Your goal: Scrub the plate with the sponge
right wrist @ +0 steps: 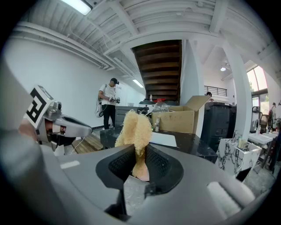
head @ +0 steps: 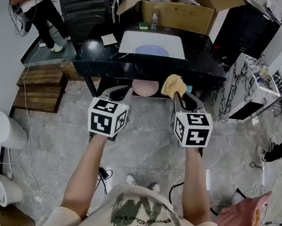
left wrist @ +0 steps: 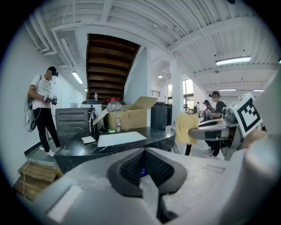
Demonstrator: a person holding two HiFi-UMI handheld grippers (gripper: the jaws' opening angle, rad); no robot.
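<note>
- Plate (head: 152, 50): lavender, lying flat on the white mat (head: 134, 42) on the black table (head: 197, 65), toward its back.
- Sponge (head: 174, 85): yellow, clamped tight in the right gripper (head: 179, 95), up at the table's front edge.
- Left gripper (head: 119, 89): jaws together on nothing, also before the table's front edge.

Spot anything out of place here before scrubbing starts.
A pink plate shows low under the table at its near edge, half hidden, while the right tool holds the sponge. What supports the plate is hidden.
</note>
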